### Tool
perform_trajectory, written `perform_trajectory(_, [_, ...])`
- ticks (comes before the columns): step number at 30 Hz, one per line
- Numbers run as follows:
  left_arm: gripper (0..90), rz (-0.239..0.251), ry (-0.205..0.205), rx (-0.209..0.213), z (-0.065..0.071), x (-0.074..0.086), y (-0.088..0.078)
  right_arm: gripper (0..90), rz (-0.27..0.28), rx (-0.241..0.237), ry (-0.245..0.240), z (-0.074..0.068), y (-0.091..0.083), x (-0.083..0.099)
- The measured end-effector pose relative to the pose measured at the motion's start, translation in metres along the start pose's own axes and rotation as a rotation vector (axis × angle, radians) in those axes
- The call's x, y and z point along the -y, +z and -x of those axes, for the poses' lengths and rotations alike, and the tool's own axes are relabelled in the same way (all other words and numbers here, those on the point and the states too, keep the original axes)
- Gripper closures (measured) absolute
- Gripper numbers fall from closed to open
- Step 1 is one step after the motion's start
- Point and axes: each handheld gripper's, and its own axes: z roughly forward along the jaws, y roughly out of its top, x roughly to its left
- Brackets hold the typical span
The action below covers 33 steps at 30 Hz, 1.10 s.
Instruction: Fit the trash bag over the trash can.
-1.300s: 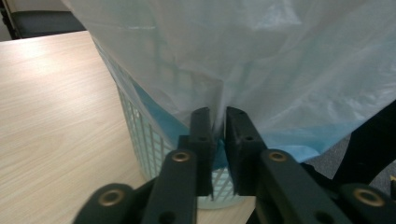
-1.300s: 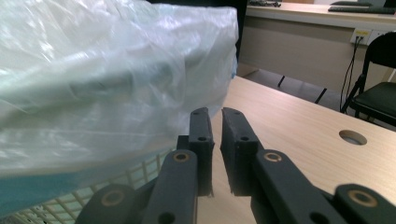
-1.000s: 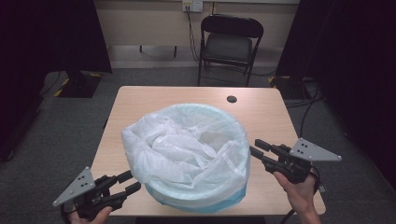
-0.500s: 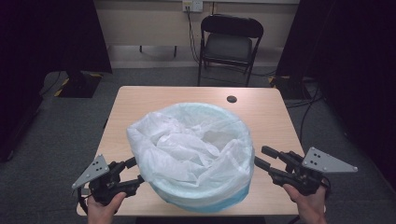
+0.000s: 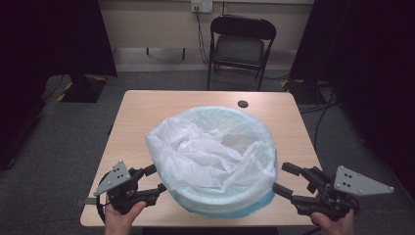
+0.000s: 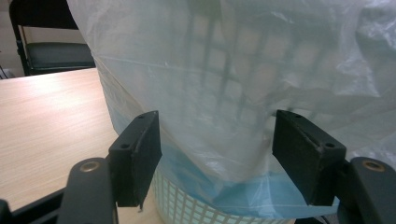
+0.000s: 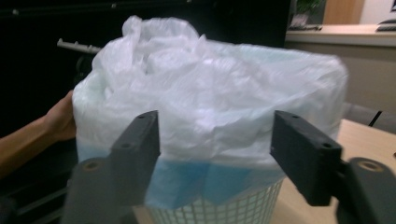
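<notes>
Inside white mesh basket on table, crumpled translucent liner bag.

bag: translucent white-blue | lining basket | upright, table's near half

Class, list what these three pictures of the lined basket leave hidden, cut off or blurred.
- Basket inside: high view, the bag covers it.
- Basket base: both gripper views, cut by the bottom edge.
- Right gripper view: blurred, so bag creases are unclear.
- Small dark thing on the table: too small to identify.
</notes>
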Motion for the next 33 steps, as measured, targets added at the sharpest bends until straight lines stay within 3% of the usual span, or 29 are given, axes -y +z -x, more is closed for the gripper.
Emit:
perform_trajectory(3, [33.4, -0.002, 0.004, 0.002, 0.000, 0.000, 0.000, 27.5, -0.045, -0.016, -0.010, 0.000, 0.006, 0.006])
perform_trajectory(4, [33.4, -0.004, 0.005, 0.000, 0.000, -0.001, 0.000, 30.8, -0.048, -0.031, -0.016, 0.000, 0.007, 0.007])
perform_trajectory(8, [33.5, -0.005, 0.007, -0.001, 0.001, -0.001, 0.001, 48.3, -0.058, -0.036, -0.038, 0.001, 0.012, 0.010])
perform_trajectory(10, [33.7, -0.003, 0.005, 0.002, 0.000, -0.001, 0.001, 62.3, -0.049, -0.017, -0.050, 0.002, 0.011, 0.010])
perform_trajectory(12, [33.8, -0.004, 0.005, 0.004, 0.000, -0.001, 0.001, 73.7, -0.031, -0.027, -0.043, 0.004, 0.009, 0.010])
perform_trajectory(16, [34.1, -0.001, 0.002, 0.010, 0.002, -0.001, 0.002, 89.5, -0.035, -0.013, -0.080, 0.003, 0.008, 0.012])
perform_trajectory(20, [34.1, 0.002, 0.004, 0.013, 0.002, 0.000, 0.001, 90.0, -0.065, -0.011, -0.084, 0.007, 0.009, 0.021])
perform_trajectory(25, [34.1, 0.001, 0.008, 0.012, 0.001, 0.000, 0.000, 90.0, -0.171, 0.025, -0.079, 0.013, 0.017, 0.045])
perform_trajectory(28, [34.6, 0.012, 0.009, 0.009, -0.001, -0.002, -0.006, 89.5, -0.171, 0.040, -0.085, 0.016, 0.017, 0.046])
perform_trajectory(33, [34.2, 0.051, 0.008, 0.002, -0.005, -0.007, -0.022, 52.6, -0.105, 0.045, -0.076, 0.021, 0.002, 0.038])
